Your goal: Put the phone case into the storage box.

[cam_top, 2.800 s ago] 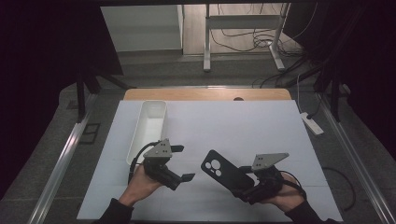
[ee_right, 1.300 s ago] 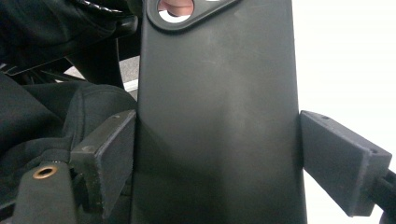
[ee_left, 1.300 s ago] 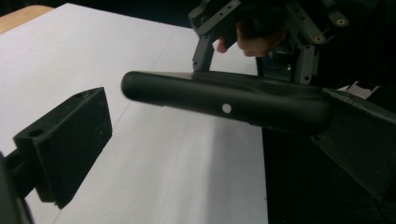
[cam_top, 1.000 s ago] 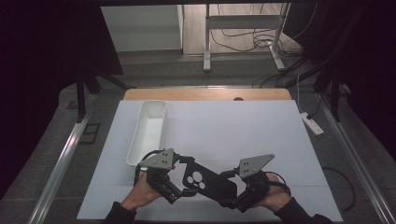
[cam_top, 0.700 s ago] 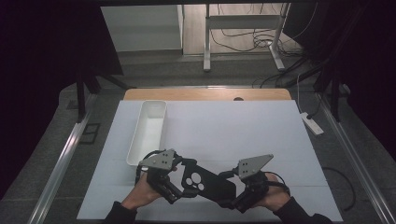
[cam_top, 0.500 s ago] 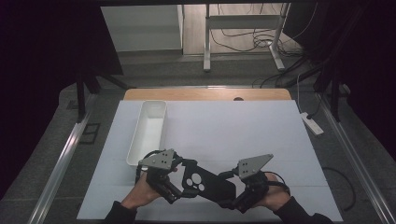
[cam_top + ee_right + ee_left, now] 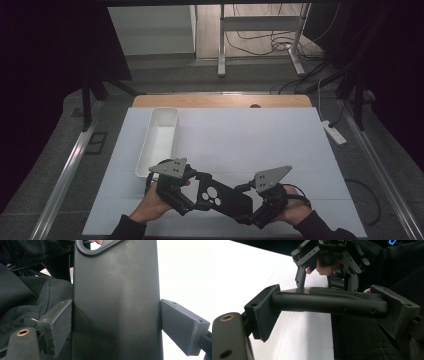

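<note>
Since the earlier frame my left gripper (image 7: 186,196) has been closing its jaws across the camera end of the black phone case (image 7: 220,197), held low over the white table (image 7: 260,140), long axis running rightward to my right gripper (image 7: 255,212), clamped across its other end.

A black phone case (image 7: 329,302) is seen edge-on, spanned between the left gripper (image 7: 329,312), whose jaws have just been closing onto its ends. Beyond, the right gripper (image 7: 329,282) is seen gripping its far edge above the white table (image 7: 244,272).
</note>
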Demonstrator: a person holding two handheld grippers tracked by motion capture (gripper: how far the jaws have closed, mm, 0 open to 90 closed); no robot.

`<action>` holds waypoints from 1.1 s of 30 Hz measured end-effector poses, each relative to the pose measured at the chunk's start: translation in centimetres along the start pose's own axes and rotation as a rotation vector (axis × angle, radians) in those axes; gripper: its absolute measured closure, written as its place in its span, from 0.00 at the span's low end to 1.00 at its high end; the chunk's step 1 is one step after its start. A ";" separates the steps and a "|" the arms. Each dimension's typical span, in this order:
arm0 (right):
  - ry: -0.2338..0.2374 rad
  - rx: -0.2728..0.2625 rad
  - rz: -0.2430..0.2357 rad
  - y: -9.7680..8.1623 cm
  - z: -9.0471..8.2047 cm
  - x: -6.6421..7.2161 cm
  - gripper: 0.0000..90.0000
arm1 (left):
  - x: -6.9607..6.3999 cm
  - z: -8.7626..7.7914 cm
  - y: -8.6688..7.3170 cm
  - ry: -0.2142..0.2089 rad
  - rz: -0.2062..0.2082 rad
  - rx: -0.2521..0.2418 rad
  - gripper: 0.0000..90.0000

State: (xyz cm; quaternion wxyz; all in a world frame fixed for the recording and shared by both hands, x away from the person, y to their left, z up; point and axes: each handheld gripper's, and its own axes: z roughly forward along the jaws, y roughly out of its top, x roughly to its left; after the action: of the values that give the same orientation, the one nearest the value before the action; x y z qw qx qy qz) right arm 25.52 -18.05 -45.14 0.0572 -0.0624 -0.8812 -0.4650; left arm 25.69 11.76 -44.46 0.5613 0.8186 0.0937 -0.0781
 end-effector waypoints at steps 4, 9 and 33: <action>-0.009 0.005 -0.016 0.0 0.1 0.1 0.16 | -0.2 0.1 0.2 0.015 0.007 0.015 0.16; -0.025 0.014 -0.008 0.0 0.2 0.0 0.15 | -0.2 0.1 0.3 0.028 -0.011 0.026 0.17; -0.216 0.045 0.087 -0.4 0.1 -0.9 0.00 | 0.3 -0.7 0.9 0.170 -0.067 0.081 0.17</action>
State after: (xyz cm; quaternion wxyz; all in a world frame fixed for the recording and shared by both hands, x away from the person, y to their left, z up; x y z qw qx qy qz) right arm 26.35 -18.24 -45.70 -0.0166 -0.1493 -0.8889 -0.4328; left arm 26.26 12.07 -43.48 0.5150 0.8405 0.1653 -0.0309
